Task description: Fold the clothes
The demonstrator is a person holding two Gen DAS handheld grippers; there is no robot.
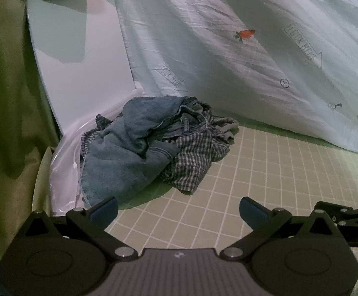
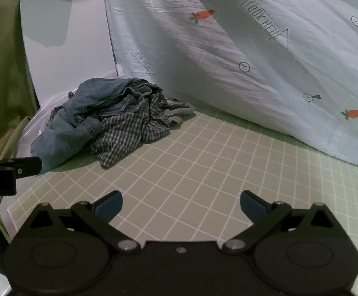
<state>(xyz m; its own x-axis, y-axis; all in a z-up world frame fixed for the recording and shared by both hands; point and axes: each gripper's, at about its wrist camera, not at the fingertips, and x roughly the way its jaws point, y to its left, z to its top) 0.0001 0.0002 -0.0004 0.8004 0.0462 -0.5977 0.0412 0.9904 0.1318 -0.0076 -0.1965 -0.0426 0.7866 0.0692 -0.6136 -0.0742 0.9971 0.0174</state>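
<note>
Ahead, crumpled clothes heap (image 1: 151,138) stretching near-left to far-right on gridded mat (image 1: 252,185), both grippers' fingers (image 1: 105,208) spread, empty

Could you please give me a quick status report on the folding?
Left hand-held gripper open, empty. Right hand-held gripper open, empty. Crumpled pile of blue denim and checked clothes unfolded on green grid mat. Nothing in the way.
</note>
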